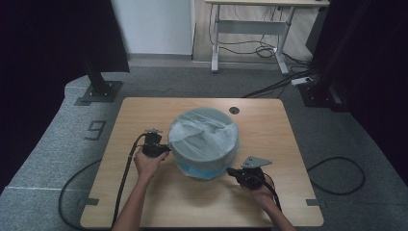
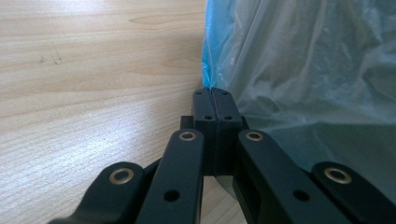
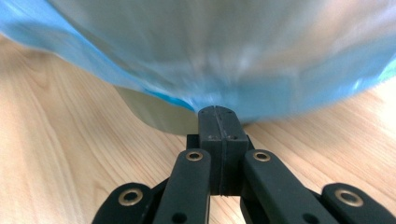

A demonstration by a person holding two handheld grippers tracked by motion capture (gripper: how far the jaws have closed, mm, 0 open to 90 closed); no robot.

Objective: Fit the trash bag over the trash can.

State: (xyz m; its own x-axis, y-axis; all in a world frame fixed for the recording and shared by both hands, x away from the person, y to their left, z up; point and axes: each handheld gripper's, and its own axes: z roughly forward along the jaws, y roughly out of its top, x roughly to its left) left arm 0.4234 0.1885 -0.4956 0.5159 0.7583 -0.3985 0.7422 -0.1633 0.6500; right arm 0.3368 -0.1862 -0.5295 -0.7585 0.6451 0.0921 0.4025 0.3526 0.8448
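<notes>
Presently the bin (image 1: pixel 204 144) is standing upright mid-table (image 1: pixel 144 202), axis vertical, mouth up | blue bag (image 2: pixel 299 60) is draping its rim | left gripper (image 2: pixel 215 95) and right gripper (image 3: pixel 219 116) are pinching bag hem, jaws closed on film | no writing legible; bin's base is hidden

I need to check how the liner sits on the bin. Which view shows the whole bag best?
The high view: the bag covers the bin's top and sides. The left gripper view and right gripper view show close patches of its blue film.
</notes>
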